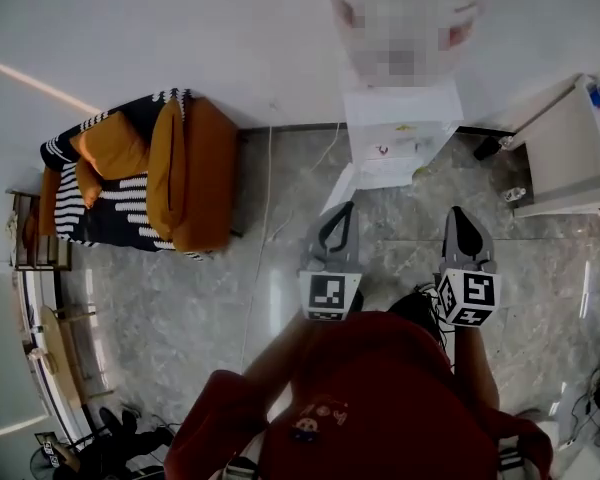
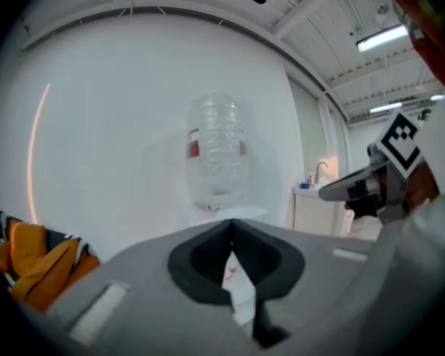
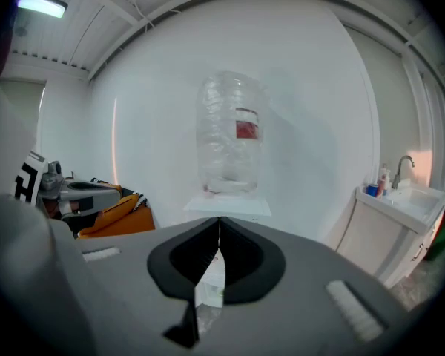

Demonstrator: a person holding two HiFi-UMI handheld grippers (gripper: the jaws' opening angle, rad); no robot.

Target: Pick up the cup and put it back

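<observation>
Although no cup could be made out in any view, both grippers pointed toward the water dispenser (image 1: 400, 133) against the white wall and hung well short of it. The left gripper (image 1: 338, 218) and the right gripper (image 1: 462, 218) were side by side above the grey stone floor (image 1: 180, 298), each with its jaws pressed together on nothing. A clear bottle (image 3: 230, 132) topped the dispenser. An orange sofa (image 1: 170, 173) stood to the left, a white sink cabinet (image 1: 565, 153) to the right.
</observation>
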